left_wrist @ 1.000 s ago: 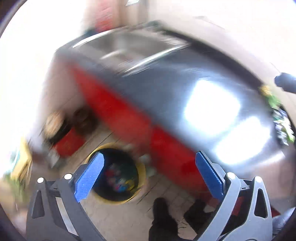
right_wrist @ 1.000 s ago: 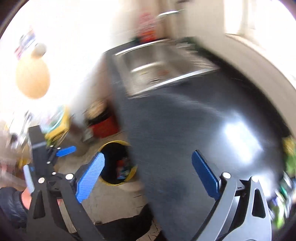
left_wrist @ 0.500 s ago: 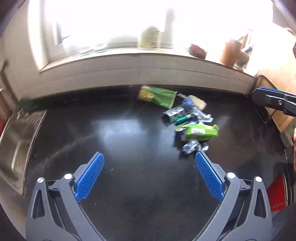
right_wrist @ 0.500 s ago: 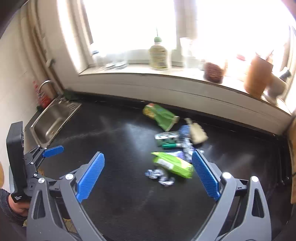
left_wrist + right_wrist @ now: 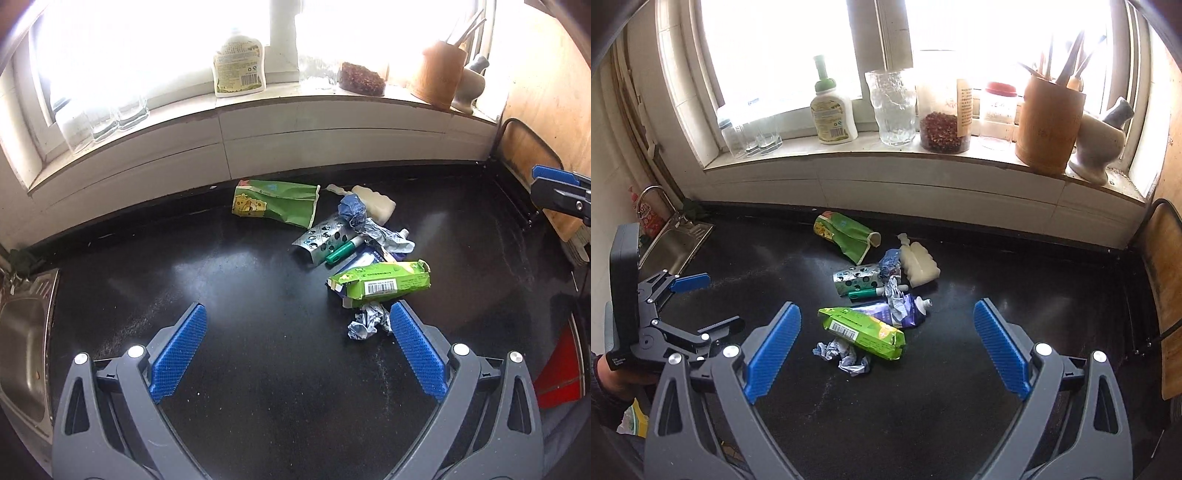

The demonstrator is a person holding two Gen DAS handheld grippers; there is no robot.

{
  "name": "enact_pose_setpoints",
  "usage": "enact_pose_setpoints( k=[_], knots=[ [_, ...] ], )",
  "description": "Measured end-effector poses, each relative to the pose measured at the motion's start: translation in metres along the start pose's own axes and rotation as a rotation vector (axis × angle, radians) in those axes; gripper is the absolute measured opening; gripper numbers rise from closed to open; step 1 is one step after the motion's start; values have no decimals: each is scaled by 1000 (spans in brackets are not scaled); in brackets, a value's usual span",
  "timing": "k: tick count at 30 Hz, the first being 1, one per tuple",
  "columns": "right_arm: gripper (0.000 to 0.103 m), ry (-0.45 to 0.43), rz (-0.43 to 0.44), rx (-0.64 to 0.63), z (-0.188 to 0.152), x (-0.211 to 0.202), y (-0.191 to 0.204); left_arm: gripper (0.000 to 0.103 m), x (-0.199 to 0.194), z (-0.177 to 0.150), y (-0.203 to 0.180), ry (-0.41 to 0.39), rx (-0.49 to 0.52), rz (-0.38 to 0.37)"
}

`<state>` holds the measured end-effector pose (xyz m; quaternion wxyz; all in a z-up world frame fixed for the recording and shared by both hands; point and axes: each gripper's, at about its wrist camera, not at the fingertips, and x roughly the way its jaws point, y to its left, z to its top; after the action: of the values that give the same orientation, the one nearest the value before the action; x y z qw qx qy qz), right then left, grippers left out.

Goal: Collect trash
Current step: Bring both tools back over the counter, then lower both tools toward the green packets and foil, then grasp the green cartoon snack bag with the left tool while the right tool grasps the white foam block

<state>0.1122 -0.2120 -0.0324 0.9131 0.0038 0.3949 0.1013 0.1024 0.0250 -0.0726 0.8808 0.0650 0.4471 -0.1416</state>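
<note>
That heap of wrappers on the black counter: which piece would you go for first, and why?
Probably ease the left gripper forward and a little right onto the crumpled foil wad. Both grippers are open and empty, and the wad lies nearest, loose at the pile's front edge just below the green carton, so taking it should disturb the rest least.

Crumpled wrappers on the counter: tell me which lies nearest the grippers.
The silvery-blue crumpled wrapper in front of the bright green box; the other crumpled wrapper lies farther back, beside the white bottle.

No legible text; barcode on green box
</note>
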Motion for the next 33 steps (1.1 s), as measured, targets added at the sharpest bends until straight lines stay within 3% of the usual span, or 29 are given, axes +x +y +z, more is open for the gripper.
enact_pose_setpoints(
  k=[9,18,23,28,33],
  knots=[
    [92,95,6,6,16,66,-30,96,73,52,30,64,-59,-29],
    [92,187,23,-27,35,155,-46,96,173,94,55,194,-461,-69],
    [88,247,36,-59,40,213,-61,96,214,104,61,213,-662,-40],
    [84,301,38,-124,36,253,-69,96,241,107,64,219,-760,-18],
    [81,345,96,-153,28,282,-71,96,256,108,60,218,-774,-9]
  ],
)
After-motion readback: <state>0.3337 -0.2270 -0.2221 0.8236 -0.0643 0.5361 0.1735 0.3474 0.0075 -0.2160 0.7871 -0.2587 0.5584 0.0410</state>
